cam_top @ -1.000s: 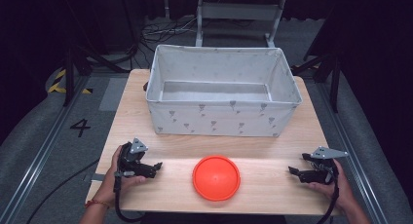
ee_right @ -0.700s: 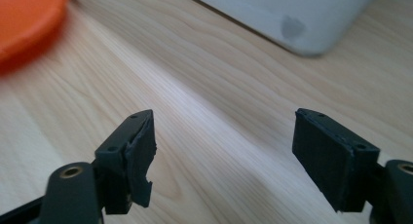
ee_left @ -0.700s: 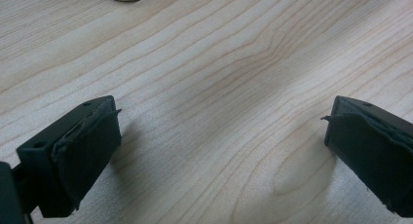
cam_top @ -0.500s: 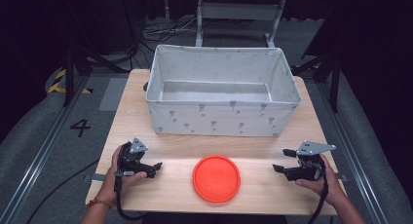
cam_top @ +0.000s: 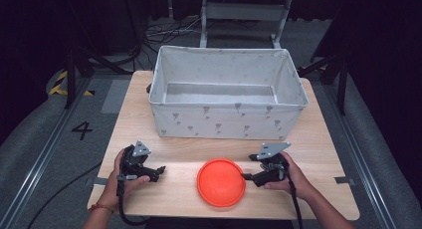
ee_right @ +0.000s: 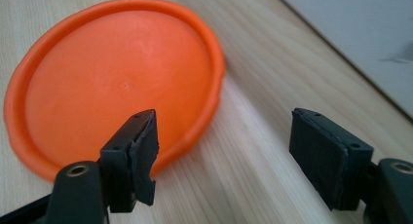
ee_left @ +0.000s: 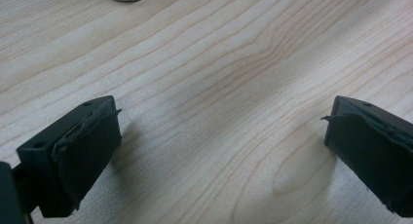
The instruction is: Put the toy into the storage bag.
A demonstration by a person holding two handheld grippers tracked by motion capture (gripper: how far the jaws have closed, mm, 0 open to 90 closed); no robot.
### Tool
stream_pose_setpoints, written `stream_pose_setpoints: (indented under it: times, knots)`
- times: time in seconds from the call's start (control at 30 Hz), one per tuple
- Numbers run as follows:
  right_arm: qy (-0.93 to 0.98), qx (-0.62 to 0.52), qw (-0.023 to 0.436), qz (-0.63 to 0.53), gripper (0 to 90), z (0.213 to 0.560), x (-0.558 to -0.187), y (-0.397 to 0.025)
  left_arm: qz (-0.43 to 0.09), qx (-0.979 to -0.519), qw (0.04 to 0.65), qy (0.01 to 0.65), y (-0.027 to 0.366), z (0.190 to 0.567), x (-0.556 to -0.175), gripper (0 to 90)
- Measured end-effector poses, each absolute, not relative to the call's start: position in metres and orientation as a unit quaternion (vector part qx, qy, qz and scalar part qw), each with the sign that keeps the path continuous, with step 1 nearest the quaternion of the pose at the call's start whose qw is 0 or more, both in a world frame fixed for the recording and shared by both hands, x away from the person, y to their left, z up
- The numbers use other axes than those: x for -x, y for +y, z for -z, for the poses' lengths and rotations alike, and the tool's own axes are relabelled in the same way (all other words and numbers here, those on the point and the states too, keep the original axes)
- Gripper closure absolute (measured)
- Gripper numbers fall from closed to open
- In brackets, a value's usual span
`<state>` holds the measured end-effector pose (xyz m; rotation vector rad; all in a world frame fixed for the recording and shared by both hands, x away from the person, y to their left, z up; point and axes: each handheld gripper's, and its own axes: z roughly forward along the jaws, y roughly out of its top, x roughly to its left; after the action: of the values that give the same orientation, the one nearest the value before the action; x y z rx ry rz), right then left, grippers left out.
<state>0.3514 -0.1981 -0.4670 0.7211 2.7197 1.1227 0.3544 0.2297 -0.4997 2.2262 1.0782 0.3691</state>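
Right gripper (cam_top: 247, 177): jaws stand wide apart and hold nothing; in the right gripper view (ee_right: 221, 158) one jaw hangs over the near rim of the orange plate (ee_right: 117, 83) while the other stands over bare wood, and whether the first jaw touches the rim cannot be told. From the high view the gripper tips sit at the right edge of the plate (cam_top: 221, 182), with the person's right hand (cam_top: 291, 176) wrapped round the body behind them. Left gripper (cam_top: 158, 171): jaws likewise wide apart and empty; the left gripper view (ee_left: 221, 146) shows bare wood grain between them and a small grey object at the top edge, too cropped to identify. The left hand (cam_top: 122, 176) holds that gripper at the front left of the table (cam_top: 318, 139), well apart from the plate. The plate lies flat, rim upward, at the front centre of the table, between the two grippers. Behind it stands a grey fabric bin (cam_top: 229, 119) with a small printed pattern, open-topped and with nothing visible inside; its wall appears as a pale surface at the upper right of the right gripper view. The high view also shows a number four marking (cam_top: 82, 131) on the floor to the left and a metal frame (cam_top: 244, 15) beyond the table.
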Motion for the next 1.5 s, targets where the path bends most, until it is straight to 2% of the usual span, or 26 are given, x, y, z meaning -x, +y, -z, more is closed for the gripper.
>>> stream_pose_setpoints:
  times: [0.33,0.5,0.6,0.67,0.73,0.8,0.9,0.93,1.07,1.33,1.5]
  knots:
    - [0.9,-0.241,0.014,-0.362,22.1,0.49,-0.361,-0.169,-0.141,-0.845,0.315,0.409,0.23,0.5,-0.354,0.3]
    - [0.9,-0.236,0.019,-0.366,22.4,0.493,-0.359,-0.165,-0.141,-0.845,0.315,0.409,0.23,0.5,-0.354,0.3]
    - [0.901,-0.225,0.028,-0.37,30.9,0.493,-0.352,-0.162,-0.141,-0.845,0.314,0.408,0.23,0.5,-0.354,0.3]
    - [0.903,-0.22,0.032,-0.368,32.5,0.493,-0.35,-0.161,-0.141,-0.845,0.315,0.408,0.23,0.5,-0.354,0.3]
    - [0.899,-0.228,0.034,-0.374,37.8,0.493,-0.35,-0.162,-0.142,-0.845,0.314,0.409,0.23,0.5,-0.354,0.3]
    - [0.895,-0.238,0.032,-0.376,46.3,0.492,-0.352,-0.163,-0.141,-0.845,0.315,0.408,0.23,0.5,-0.354,0.3]
    - [0.883,-0.266,0.01,-0.387,58.6,0.493,-0.359,-0.169,-0.141,-0.845,0.315,0.408,0.23,0.5,-0.354,0.3]
    - [0.883,-0.266,0.01,-0.387,58.6,0.493,-0.359,-0.169,-0.141,-0.845,0.315,0.408,0.23,0.5,-0.354,0.3]
    - [0.876,-0.271,-0.01,-0.398,69.7,0.489,-0.366,-0.175,-0.141,-0.846,0.315,0.407,0.23,0.5,-0.354,0.3]
    - [0.862,-0.261,-0.034,-0.433,80.8,0.469,-0.365,-0.188,-0.141,-0.846,0.315,0.406,0.23,0.5,-0.354,0.4]
    - [0.867,-0.236,0.001,-0.439,82.1,0.446,-0.356,-0.195,-0.141,-0.846,0.315,0.406,0.23,0.5,-0.354,0.5]
